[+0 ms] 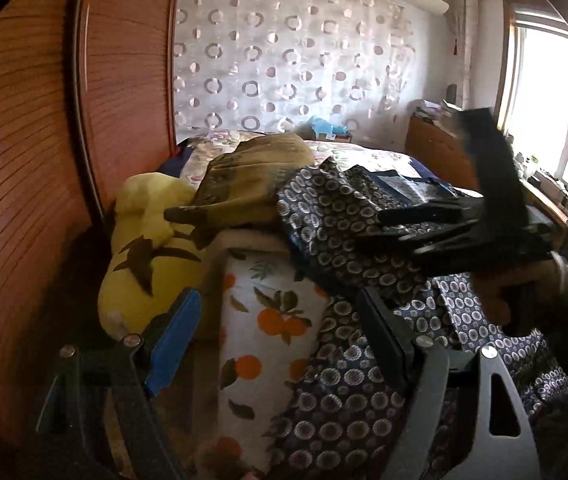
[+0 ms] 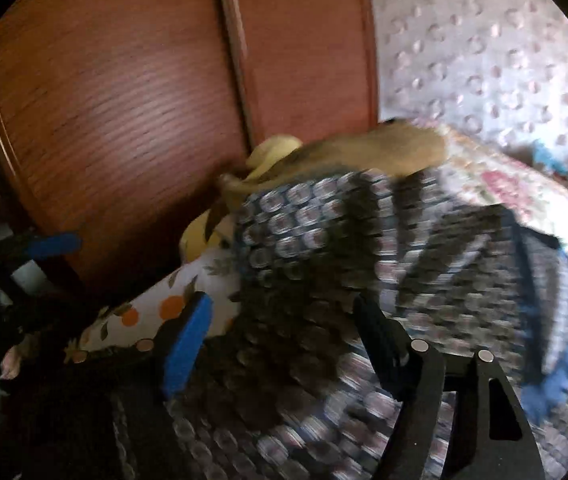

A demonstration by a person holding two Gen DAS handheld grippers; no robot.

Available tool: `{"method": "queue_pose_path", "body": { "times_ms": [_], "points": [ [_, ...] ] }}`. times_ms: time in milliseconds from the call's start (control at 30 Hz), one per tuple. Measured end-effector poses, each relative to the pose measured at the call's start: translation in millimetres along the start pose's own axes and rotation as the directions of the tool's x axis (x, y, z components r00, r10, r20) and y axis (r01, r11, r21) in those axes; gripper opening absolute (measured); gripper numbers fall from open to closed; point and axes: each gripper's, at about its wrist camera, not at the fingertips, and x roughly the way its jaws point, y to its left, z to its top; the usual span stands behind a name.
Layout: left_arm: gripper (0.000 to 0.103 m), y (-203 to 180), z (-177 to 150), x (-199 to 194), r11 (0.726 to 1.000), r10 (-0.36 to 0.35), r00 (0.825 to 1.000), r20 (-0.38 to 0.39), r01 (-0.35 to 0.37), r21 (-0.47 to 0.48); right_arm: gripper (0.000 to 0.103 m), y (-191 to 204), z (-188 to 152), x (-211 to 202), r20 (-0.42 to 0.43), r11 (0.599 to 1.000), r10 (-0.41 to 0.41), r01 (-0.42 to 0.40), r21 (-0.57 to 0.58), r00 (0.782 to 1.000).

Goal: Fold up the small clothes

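Note:
A dark blue garment with a ring pattern (image 1: 336,216) lies bunched on the bed, draped over an orange-print cloth (image 1: 268,320). It fills the blurred right wrist view (image 2: 364,248). My left gripper (image 1: 280,336) is open, its fingers wide apart above the orange-print cloth and the garment's edge. My right gripper (image 2: 284,336) is open above the garment; it also shows in the left wrist view (image 1: 484,216), held by a hand at the right. Neither gripper holds cloth.
A yellow plush toy (image 1: 144,248) and an olive-brown garment (image 1: 252,172) lie by the wooden wardrobe (image 1: 24,160). A floral bedspread (image 1: 364,156) covers the bed. A wooden cabinet (image 1: 436,148) and a window stand at the right.

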Motion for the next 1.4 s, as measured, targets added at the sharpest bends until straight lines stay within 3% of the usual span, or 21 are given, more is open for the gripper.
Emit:
{"method": "queue_pose_path", "body": {
  "times_ms": [133, 167, 400, 433, 500, 567, 733, 967, 1100, 1200, 1267, 1400],
  "points": [
    [0.081, 2.0, -2.2, -4.4, 1.000, 0.017, 1.000, 0.004, -0.017, 0.007, 0.071, 8.9, 8.2, 43.6, -0.078, 0.999, -0.007, 0.004, -0.039, 0.997],
    [0.080, 2.7, -1.4, -4.9, 1.000, 0.016, 1.000, 0.005, -0.016, 0.008, 0.064, 10.0, 8.0, 51.0, -0.093, 0.999, -0.008, 0.004, -0.046, 0.996],
    [0.080, 1.5, -1.2, -6.8, 1.000, 0.009, 1.000, 0.014, -0.009, 0.011, 0.059, 36.4, 8.1, 83.3, -0.132, 0.988, -0.084, 0.065, -0.140, 0.988],
    [0.081, 0.6, -1.1, -6.4, 1.000, 0.008, 1.000, 0.014, -0.009, 0.014, 0.055, 37.2, 8.7, 84.9, -0.134, 0.989, -0.076, 0.057, -0.135, 0.988],
    [0.081, -0.7, -2.0, -8.0, 1.000, 0.006, 1.000, 0.016, -0.006, 0.017, 0.036, 35.5, 11.1, 89.4, -0.130, 0.988, -0.093, 0.076, -0.132, 0.987],
    [0.081, -2.1, -0.5, -7.9, 1.000, 0.003, 1.000, 0.016, -0.003, 0.016, 0.010, 35.9, 12.7, 89.7, -0.124, 0.984, -0.118, 0.100, -0.144, 0.985],
    [0.081, -5.3, -0.3, -2.6, 1.000, -0.010, 1.000, 0.010, 0.009, 0.020, 0.004, 15.9, 20.1, 77.6, -0.030, 0.989, -0.125, 0.123, -0.078, 0.992],
    [0.081, -11.2, -0.6, -0.5, 1.000, -0.022, 1.000, 0.006, 0.022, 0.021, 0.004, -31.6, 22.4, 36.5, 0.095, 0.980, -0.197, 0.194, 0.045, 0.976],
    [0.081, -14.8, 2.5, 2.8, 0.999, -0.033, 0.999, 0.008, 0.032, 0.022, 0.006, -61.1, -0.3, 26.8, 0.064, 0.965, -0.221, 0.209, 0.159, 0.973],
    [0.081, -19.9, 6.4, 8.6, 0.999, -0.039, 0.999, 0.002, 0.039, 0.027, 0.029, -69.9, -17.2, 31.2, 0.030, 0.945, -0.299, 0.292, 0.146, 0.954],
    [0.081, -23.6, 10.2, 14.2, 0.999, -0.040, 0.999, -0.002, 0.040, 0.034, 0.051, -75.8, -26.0, 31.2, 0.021, 0.942, -0.307, 0.300, 0.150, 0.952],
    [0.080, -35.1, 20.9, 29.9, 0.997, -0.055, 0.998, -0.012, 0.055, 0.059, 0.059, -77.7, -41.5, 20.6, 0.002, 0.927, -0.350, 0.346, 0.141, 0.937]
  ]
}}
